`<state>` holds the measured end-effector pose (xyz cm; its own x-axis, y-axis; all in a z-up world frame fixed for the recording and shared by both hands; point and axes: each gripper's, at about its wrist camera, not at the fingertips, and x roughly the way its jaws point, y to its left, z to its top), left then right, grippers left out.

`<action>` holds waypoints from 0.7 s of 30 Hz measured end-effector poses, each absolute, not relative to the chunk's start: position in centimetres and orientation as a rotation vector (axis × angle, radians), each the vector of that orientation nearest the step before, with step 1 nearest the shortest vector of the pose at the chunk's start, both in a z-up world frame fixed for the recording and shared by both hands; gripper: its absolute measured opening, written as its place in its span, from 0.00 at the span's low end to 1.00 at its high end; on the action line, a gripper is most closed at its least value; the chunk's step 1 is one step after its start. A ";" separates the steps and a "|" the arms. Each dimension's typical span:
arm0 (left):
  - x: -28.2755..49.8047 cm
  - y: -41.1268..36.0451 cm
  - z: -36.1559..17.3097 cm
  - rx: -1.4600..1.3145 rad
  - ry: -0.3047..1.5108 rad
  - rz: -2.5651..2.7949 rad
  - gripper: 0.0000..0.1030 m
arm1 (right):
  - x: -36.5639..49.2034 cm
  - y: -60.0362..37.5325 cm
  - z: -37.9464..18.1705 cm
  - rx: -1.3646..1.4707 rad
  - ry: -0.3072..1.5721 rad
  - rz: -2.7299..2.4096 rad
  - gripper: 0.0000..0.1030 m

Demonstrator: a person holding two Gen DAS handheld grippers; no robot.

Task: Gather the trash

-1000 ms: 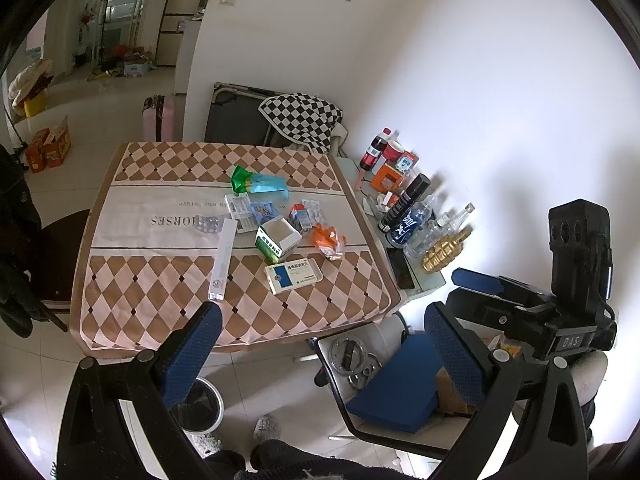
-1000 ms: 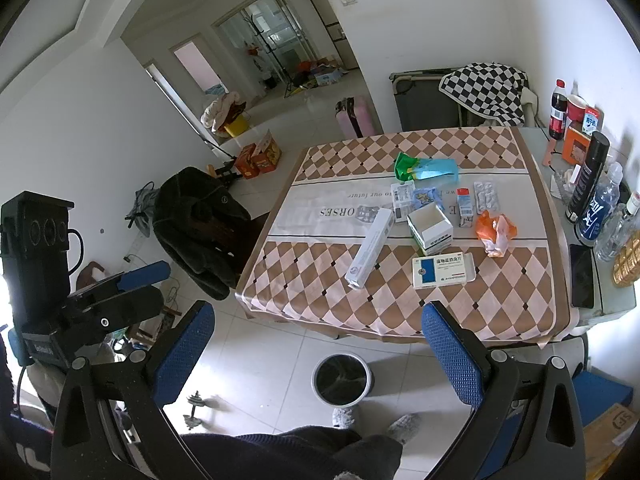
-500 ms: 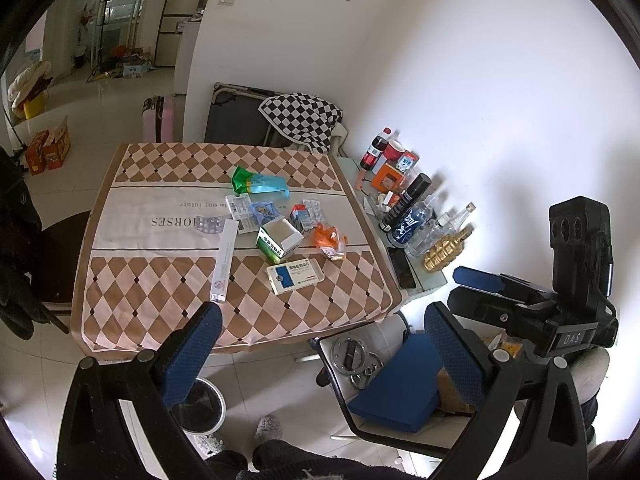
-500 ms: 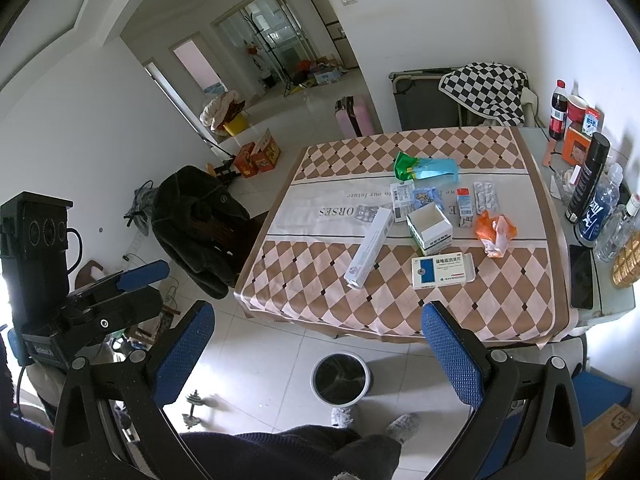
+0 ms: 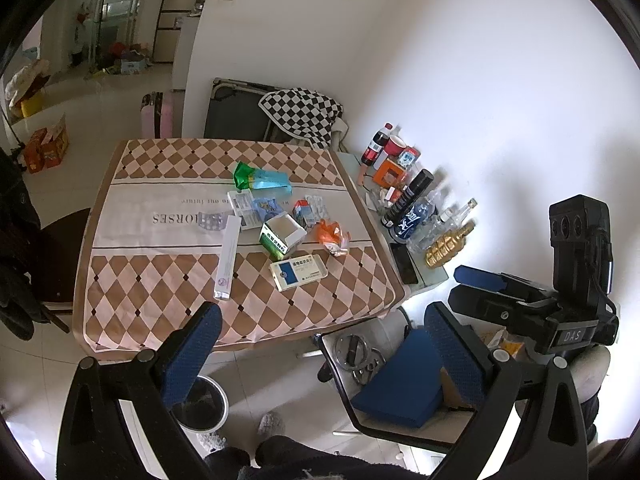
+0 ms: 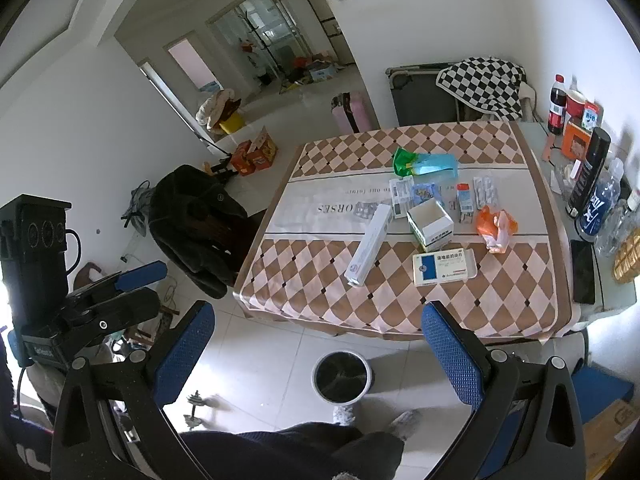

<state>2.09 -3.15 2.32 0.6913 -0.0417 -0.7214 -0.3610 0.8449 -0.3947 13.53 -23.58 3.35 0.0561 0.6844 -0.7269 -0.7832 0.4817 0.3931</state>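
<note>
Trash scattered mid-table on the checkered cloth (image 6: 304, 280): long white carton (image 6: 368, 245) lying diagonal, nearest the left edge of the cluster. Open-topped white-and-green box (image 6: 431, 225) just right of it, upright, flaps up. Flat blue-and-white medicine box (image 6: 444, 267) lying nearer the table's front edge, just below the open box. Crumpled orange wrapper (image 6: 495, 228) right of the open box, apart from it. Green-and-blue bag (image 6: 424, 164) lying flat toward the far side. Blister packs (image 6: 485, 192) and small cartons between bag and open box; exact count unclear. Silver blister strip (image 6: 365, 211) touching the top end of the long carton.

Round bin (image 6: 341, 376) on the tile floor below the table's front edge, dark liner inside.

Right gripper (image 6: 318, 350) held above the floor short of the table, blue pads spread wide, nothing between them. Left gripper (image 5: 320, 344) likewise spread wide, nothing held, aimed at the table's near right corner.

Side table (image 5: 428, 280) against the wall right of the main table: cola bottle (image 5: 376, 144), black spray can (image 5: 408, 196), clear bottles, gold grenade-shaped bottle (image 5: 446, 246), phone (image 5: 404, 262) flat near its front edge. Dark coat (image 6: 200, 220) over a chair at the table's left. Checkered blanket (image 6: 486, 84) over a folded cot behind the table.
</note>
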 end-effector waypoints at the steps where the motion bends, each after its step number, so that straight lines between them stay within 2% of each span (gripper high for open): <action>1: 1.9 -2.9 2.0 -0.549 0.798 0.186 1.00 | 13.5 -23.7 3.3 -0.112 1.028 1.111 1.00; 13: 3.1 3.1 -2.4 -0.527 0.874 0.166 1.00 | 13.1 -20.5 1.3 -0.021 1.071 0.970 1.00; 21: 9.9 7.4 -9.9 -0.377 1.014 0.363 1.00 | 22.0 -17.9 -5.9 -0.029 1.121 0.635 1.00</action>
<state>9.94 7.44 -9.90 0.4802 0.1180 -0.8692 -0.4607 0.8772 -0.1354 21.99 -17.91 -5.89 0.2789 0.4592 -0.8434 -0.4872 0.8245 0.2878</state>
